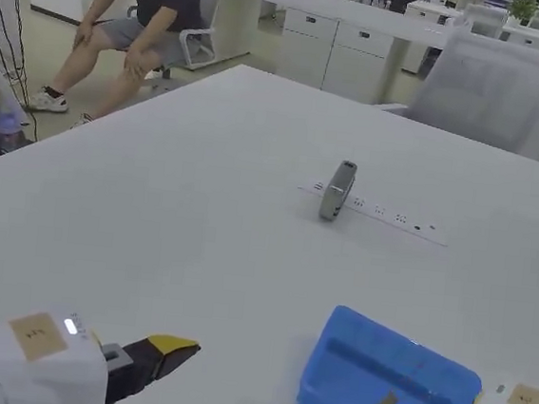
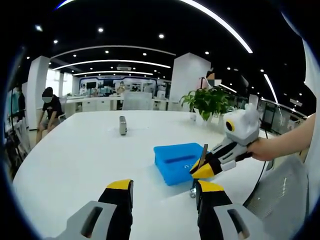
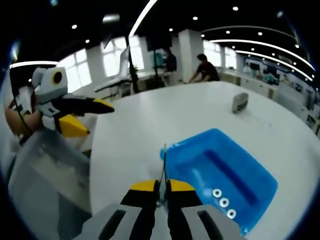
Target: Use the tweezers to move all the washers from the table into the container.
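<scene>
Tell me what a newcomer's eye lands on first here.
The bright blue container on the white table, with three washers in a row inside it. Next, the right gripper, jaws shut on thin tweezers by the container's corner, and the left gripper, jaws open. Farther back, a small grey device stands alone mid-table.

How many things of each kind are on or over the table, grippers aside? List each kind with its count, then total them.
Washers, in the container: 3
Blue container: 1
Tweezers: 1
Grey device standing on the table: 1
Total: 6
</scene>
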